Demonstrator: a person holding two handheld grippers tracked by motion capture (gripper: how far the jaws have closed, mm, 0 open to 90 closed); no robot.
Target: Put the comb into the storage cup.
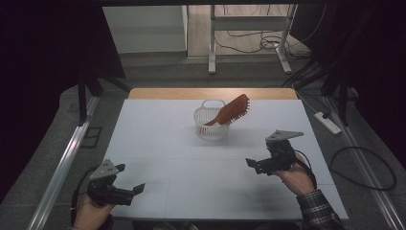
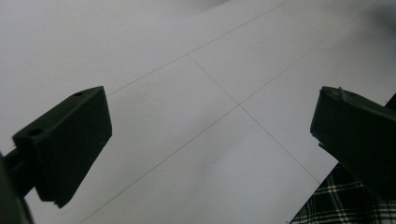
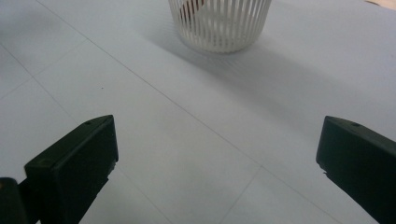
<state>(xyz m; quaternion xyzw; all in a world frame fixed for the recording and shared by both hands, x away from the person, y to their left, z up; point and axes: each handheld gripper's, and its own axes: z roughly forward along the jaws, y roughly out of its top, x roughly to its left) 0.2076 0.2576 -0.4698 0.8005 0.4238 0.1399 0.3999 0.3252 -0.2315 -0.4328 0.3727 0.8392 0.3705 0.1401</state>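
From the high view, a brown hairbrush (image 1: 231,109) stands tilted in a white slatted basket (image 1: 209,129) mid-worktop (image 1: 158,139), well apart from both claws: the left claw (image 1: 128,178) and right claw (image 1: 253,166) hover released near the front edge. The left gripper view shows jaws spread over bare worktop. The right gripper view shows jaws spread, facing the basket (image 3: 219,23).

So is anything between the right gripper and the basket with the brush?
Nothing visible. Bare white table lies between the open right gripper and the basket; the brush leans in it.
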